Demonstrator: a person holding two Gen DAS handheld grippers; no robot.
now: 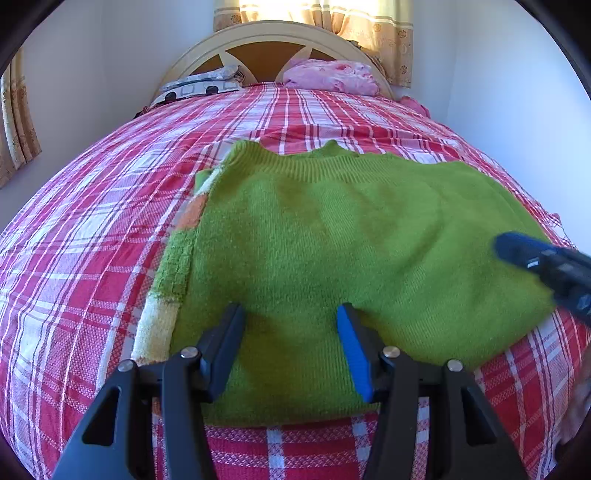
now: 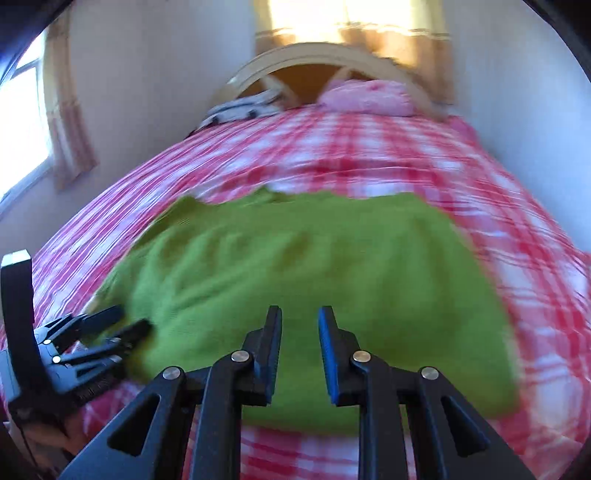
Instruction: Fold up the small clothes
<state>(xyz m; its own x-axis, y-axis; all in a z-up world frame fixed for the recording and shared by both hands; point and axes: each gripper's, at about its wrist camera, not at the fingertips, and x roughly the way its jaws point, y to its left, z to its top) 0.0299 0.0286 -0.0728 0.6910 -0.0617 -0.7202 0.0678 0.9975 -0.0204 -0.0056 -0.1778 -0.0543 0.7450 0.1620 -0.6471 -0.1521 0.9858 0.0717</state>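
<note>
A green knitted sweater (image 1: 332,236) lies flat on the bed, folded in from its left side, where orange, cream and green patches (image 1: 177,266) peek out underneath. Its ribbed collar points to the headboard. My left gripper (image 1: 290,314) is open and empty above the sweater's near hem. My right gripper (image 2: 300,317) is open and empty over the near hem of the sweater (image 2: 295,258); this view is blurred. The right gripper's tip (image 1: 543,266) shows at the right edge of the left wrist view. The left gripper (image 2: 125,321) shows at the left of the right wrist view.
The bed has a red and white plaid sheet (image 1: 92,229). A pink bundle (image 1: 332,75) and a patterned pillow (image 1: 201,83) lie at the headboard (image 1: 273,33). White walls stand on both sides. Curtains (image 1: 369,26) hang behind.
</note>
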